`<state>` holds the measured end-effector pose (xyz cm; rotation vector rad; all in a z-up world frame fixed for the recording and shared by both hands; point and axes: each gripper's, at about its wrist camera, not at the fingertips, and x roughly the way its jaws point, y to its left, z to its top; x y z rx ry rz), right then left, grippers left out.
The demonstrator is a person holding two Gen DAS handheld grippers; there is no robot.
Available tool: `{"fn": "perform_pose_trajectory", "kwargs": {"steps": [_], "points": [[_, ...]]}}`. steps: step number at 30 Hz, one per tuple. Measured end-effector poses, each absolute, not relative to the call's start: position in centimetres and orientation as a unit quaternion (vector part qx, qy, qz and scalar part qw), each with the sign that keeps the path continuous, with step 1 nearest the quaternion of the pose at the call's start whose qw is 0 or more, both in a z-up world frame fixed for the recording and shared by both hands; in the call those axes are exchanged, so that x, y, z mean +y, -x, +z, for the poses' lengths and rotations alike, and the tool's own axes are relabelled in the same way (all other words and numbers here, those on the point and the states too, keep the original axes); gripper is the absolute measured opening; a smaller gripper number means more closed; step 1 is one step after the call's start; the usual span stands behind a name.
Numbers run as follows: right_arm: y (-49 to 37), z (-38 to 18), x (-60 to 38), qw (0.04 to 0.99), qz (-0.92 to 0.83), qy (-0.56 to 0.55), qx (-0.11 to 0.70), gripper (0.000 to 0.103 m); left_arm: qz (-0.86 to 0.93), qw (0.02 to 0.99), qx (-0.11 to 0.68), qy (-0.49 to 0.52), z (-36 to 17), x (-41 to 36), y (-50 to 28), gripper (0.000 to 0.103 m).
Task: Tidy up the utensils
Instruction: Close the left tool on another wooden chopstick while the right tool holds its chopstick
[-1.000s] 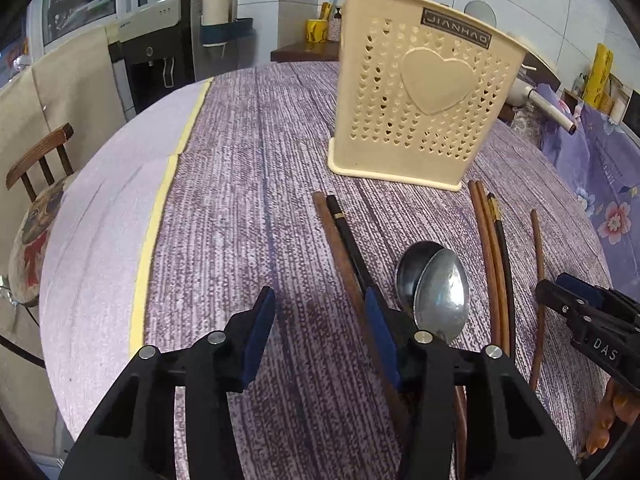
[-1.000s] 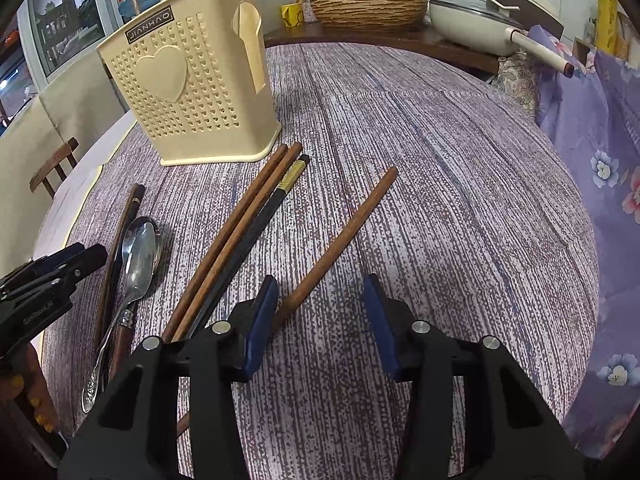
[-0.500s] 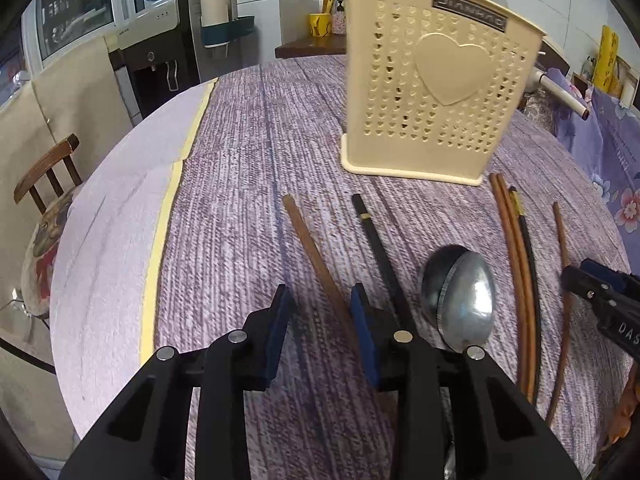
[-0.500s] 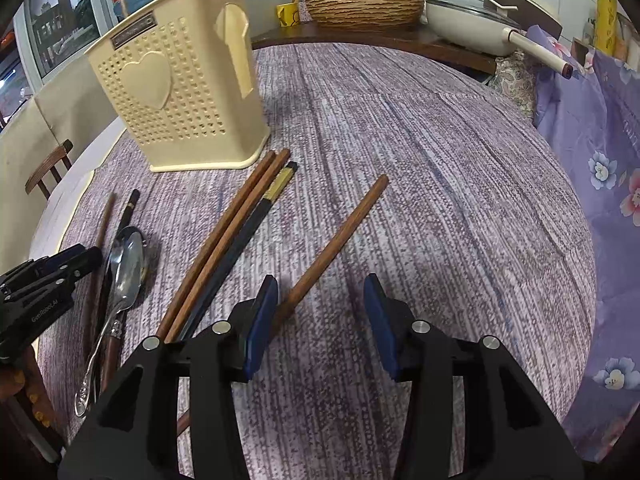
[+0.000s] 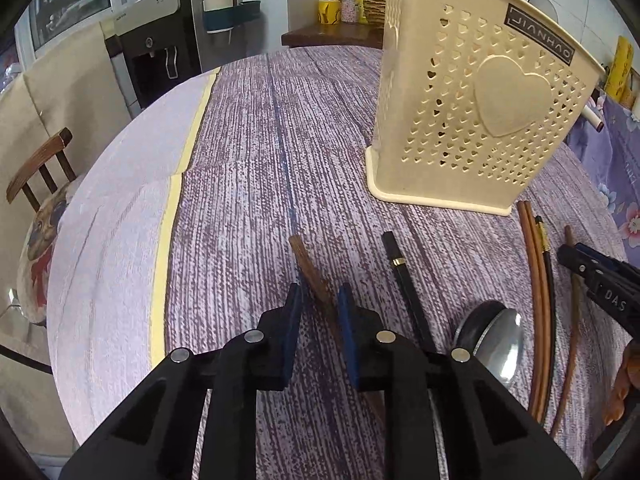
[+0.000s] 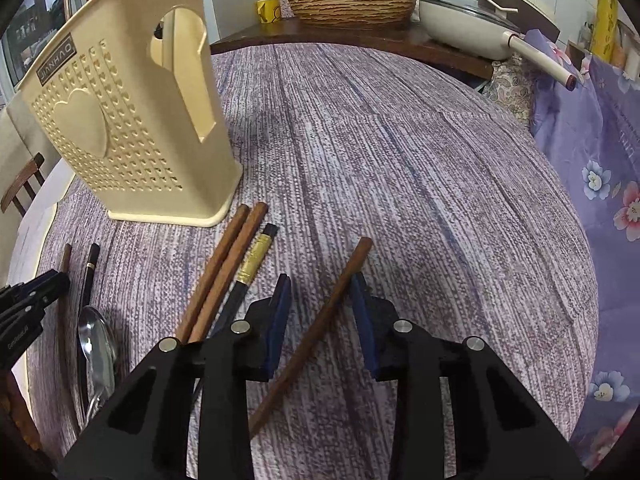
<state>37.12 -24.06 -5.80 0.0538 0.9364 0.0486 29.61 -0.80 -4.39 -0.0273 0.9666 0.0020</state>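
We see a round table under a purple-and-white streaked woven cloth (image 6: 400, 152), and on it stands a tall cream plastic utensil holder (image 5: 476, 120) with heart-shaped perforations, a raised heart on its front, a dark label near its rim and an arched cut-out in its side wall. The utensils lie flat on the cloth in front of it, roughly parallel.

Our left gripper (image 5: 318, 300), black with blue pads, straddles a reddish-brown wooden chopstick (image 5: 308, 264) with a squared end. Its jaws have just been closing; the stick sits between them, the right pad against it, and a sliver of gap shows on the left, so we cannot say it is clamped. Just beside it lies a black chopstick with a gold ring (image 5: 404, 280), then a shiny steel spoon (image 5: 496, 344), bowl up.

Our right gripper (image 6: 320, 296) has also just been closing, yet stays slack around a single brown wooden chopstick (image 6: 340, 284), which runs diagonally between the pads, close to the right one. To its left lie a pair of brown wooden chopsticks (image 6: 224, 264) touching each other, and a dark chopstick with a gold-patterned band (image 6: 250, 268) just beside them.
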Motion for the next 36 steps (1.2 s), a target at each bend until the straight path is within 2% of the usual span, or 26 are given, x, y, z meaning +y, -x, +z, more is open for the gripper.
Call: {"fn": "perform_pose_trajectory", "kwargs": {"steps": [7, 16, 18, 29, 36], "points": [[-36.5, -5.8, -22.9, 0.893, 0.026, -0.014, 0.449, 0.031, 0.004, 0.889, 0.459, 0.008, -4.5, -2.1, -28.7, 0.02], [-37.1, -5.8, -23.1, 0.894, 0.018, -0.021, 0.448, 0.02, 0.018, 0.891, 0.453, -0.015, -4.6, -3.6, -27.6, 0.012], [-37.4, -5.8, -23.0, 0.895, 0.017, -0.017, 0.446, 0.015, 0.018, 0.891, 0.454, -0.015, -4.6, -3.7, -27.7, 0.012], [-39.0, -5.8, -22.9, 0.894, 0.03, -0.026, 0.447, 0.008, 0.01, 0.887, 0.461, -0.029, -4.5, -4.0, -29.7, 0.008], [-39.4, -5.8, -23.2, 0.893, 0.043, -0.032, 0.447, 0.008, 0.007, 0.886, 0.463, -0.028, -4.5, -4.0, -30.6, 0.008]]}}
